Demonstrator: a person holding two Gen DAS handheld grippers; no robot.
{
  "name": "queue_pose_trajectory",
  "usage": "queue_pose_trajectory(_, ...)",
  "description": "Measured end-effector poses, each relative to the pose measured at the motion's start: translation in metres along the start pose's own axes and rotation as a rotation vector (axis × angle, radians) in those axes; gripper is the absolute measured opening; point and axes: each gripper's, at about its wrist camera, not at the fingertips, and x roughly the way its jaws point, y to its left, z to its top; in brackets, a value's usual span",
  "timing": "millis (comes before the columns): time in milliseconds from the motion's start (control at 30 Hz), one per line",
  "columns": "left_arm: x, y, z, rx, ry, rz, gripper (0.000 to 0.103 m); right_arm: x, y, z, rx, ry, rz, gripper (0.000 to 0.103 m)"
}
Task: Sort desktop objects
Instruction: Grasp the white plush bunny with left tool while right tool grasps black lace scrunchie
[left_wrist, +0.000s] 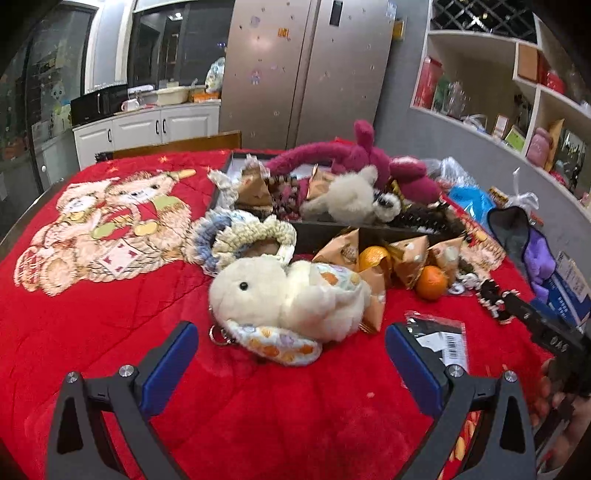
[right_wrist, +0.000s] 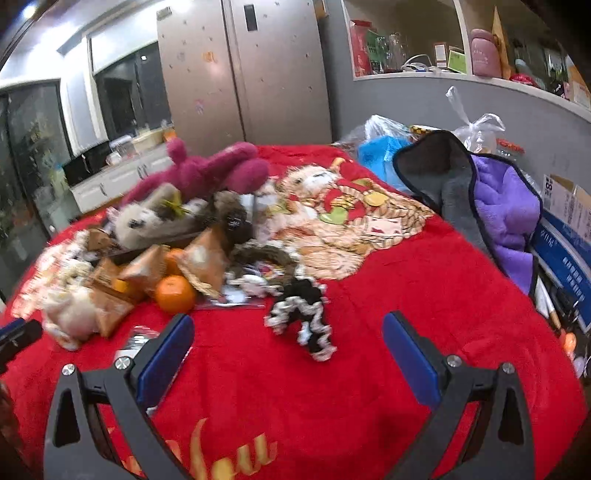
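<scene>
- Left gripper (left_wrist: 291, 354): jaws spread to their widest, nothing between the blue pads. It tips down over the red blanket (left_wrist: 110, 332), with the cream plush rabbit (left_wrist: 284, 295) lying just ahead at 12 o'clock; the wide spread suits a bulky soft toy, so this looks like an approach for a first pick.
- Right gripper (right_wrist: 288, 350): jaws likewise fully apart and empty. The black-and-white crocheted piece (right_wrist: 301, 317) lies between and just beyond the fingertips, at 12 o'clock, probably its target.
- Cream plush rabbit: on its side on the blanket, key ring toward 7 o'clock, apart from the box; not yet sorted.
- Dark box (left_wrist: 332, 225): at 12 o'clock behind the rabbit in the left view, already heaped with a magenta plush (left_wrist: 369, 162) and a pale fluffy toy (left_wrist: 351, 199); likely the collecting place for soft toys.
- Oranges (left_wrist: 430, 282): one at 1 o'clock from the rabbit, another half hidden among the tan paper snack packets (left_wrist: 410, 251) beside the box. Loose, round, liable to roll if nudged.
- Crocheted rings (left_wrist: 243, 236): blue and cream, touching the rabbit's far side, at 11 o'clock.
- Black sealed packet (left_wrist: 439, 332): flat with a barcode label, just beside the left gripper's right finger, at 3 o'clock.
- Grey-and-purple cloth (right_wrist: 498, 206): bunched at the table edge, 2 o'clock in the right view, well apart from the heap.
</scene>
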Motion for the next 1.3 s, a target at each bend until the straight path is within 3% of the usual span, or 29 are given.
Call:
queue_pose_trajectory(133,0.022,0.002,0.000,0.007,0.040,0.024,0.103,0.011,0.000,0.005,-0.006,0.015,0.018,0.103)
queue_pose_trajectory(367,0.037,0.012,0.000,-0.041,0.093,0.001,0.103,0.032,0.001,0.005,-0.001,0.105,0.022,0.103)
queue_pose_trajectory(600,0.045,0.012,0.001,-0.055,0.123,-0.012,0.103,0.049,-0.002,0.002,0.020,0.191,-0.024,0.102)
queue_pose_trajectory(933,0.048,0.008,0.002,-0.037,0.133,0.003,0.103,0.050,-0.008,0.002,0.049,0.199,-0.018,0.096)
queue_pose_trajectory(1000,0.046,0.006,0.001,-0.025,0.126,0.009,0.099,0.048,-0.008,0.002,0.051,0.189,-0.014,0.092)
queue_pose_trajectory(1100,0.043,0.002,0.001,0.006,0.120,0.025,0.093,0.043,-0.009,0.003,0.054,0.166,0.012,0.076)
queue_pose_trajectory(1167,0.041,0.001,0.001,0.022,0.116,0.027,0.088,0.041,-0.008,0.003,0.053,0.155,0.031,0.052)
queue_pose_trajectory(1233,0.039,0.000,0.001,0.034,0.113,0.026,0.083,0.039,-0.007,0.003,0.051,0.148,0.046,0.037)
queue_pose_trajectory(1300,0.037,0.000,0.001,0.031,0.114,0.008,0.071,0.036,-0.006,0.003,0.046,0.136,0.062,0.025)
